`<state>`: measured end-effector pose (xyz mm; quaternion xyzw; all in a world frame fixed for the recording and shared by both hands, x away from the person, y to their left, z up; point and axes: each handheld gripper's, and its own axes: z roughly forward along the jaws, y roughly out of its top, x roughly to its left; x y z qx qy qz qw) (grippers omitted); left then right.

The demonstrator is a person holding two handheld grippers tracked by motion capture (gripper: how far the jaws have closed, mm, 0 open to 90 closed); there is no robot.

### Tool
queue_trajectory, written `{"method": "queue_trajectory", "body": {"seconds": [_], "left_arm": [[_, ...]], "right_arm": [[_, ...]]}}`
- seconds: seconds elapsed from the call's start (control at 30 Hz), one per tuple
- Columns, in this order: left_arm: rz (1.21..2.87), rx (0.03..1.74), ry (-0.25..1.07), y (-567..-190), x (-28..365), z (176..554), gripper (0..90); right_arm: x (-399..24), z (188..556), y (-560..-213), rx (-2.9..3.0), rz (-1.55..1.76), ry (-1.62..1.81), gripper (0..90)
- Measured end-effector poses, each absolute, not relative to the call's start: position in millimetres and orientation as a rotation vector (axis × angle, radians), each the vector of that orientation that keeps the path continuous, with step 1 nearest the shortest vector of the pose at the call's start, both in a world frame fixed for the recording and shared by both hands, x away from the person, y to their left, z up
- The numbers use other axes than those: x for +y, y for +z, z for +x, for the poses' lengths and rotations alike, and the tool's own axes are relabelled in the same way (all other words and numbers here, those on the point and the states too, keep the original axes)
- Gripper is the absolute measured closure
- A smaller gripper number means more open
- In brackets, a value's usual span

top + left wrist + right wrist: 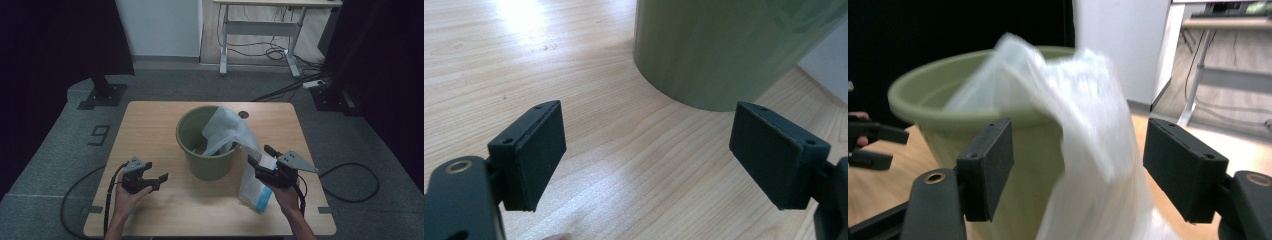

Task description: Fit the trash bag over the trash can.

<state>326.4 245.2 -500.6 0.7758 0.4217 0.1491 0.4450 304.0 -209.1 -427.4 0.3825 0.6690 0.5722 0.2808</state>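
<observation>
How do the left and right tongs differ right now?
The left tongs stand beside the green bin with only bare table between their pads; the right tongs have the white bag between theirs, not pinched. The left sit lower and nearer the person. Both are open.

Layout on the table: the bin stands at centre. The plastic bag sits partly in the bin and drapes over its rim at 4 o'clock, trailing down onto the table at 5 o'clock of the bin. The left gripper lies at 8 o'clock of the bin, well apart from it. The right gripper is at 4 o'clock, just beside the hanging bag.
</observation>
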Motion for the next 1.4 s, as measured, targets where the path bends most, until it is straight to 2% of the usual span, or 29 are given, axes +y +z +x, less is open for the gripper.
{"method": "queue_trajectory", "body": {"seconds": [0.33,0.47,0.6,0.7,0.97,1.1,1.17,1.4], "left_arm": [[1.907,1.052,0.360,-498.6,245.5,324.0,14.9],[1.885,1.040,0.397,-494.4,243.8,319.7,17.2],[1.880,1.025,0.406,-488.9,240.0,316.7,17.0],[1.881,1.022,0.407,-486.4,238.1,315.5,16.7],[1.884,1.015,0.404,-482.6,234.2,314.8,16.3],[1.885,1.016,0.408,-480.7,233.3,314.2,16.3],[1.884,1.017,0.411,-479.0,233.2,313.5,16.4],[1.885,1.016,0.430,-469.6,231.6,312.3,16.7]], "right_arm": [[-205.3,302.4,-457.9,1.822,1.088,1.496,24.9],[-203.0,302.9,-468.3,1.850,1.110,1.478,24.8],[-199.3,303.9,-479.1,1.883,1.126,1.453,28.9],[-197.6,306.0,-484.9,1.897,1.128,1.445,37.4],[-201.1,310.0,-490.9,1.911,1.138,1.461,71.3],[-203.5,309.7,-489.8,1.902,1.116,1.455,84.5],[-205.8,310.1,-487.5,1.893,1.109,1.452,88.0],[-214.7,311.8,-471.6,1.861,1.076,1.477,88.6]]}}
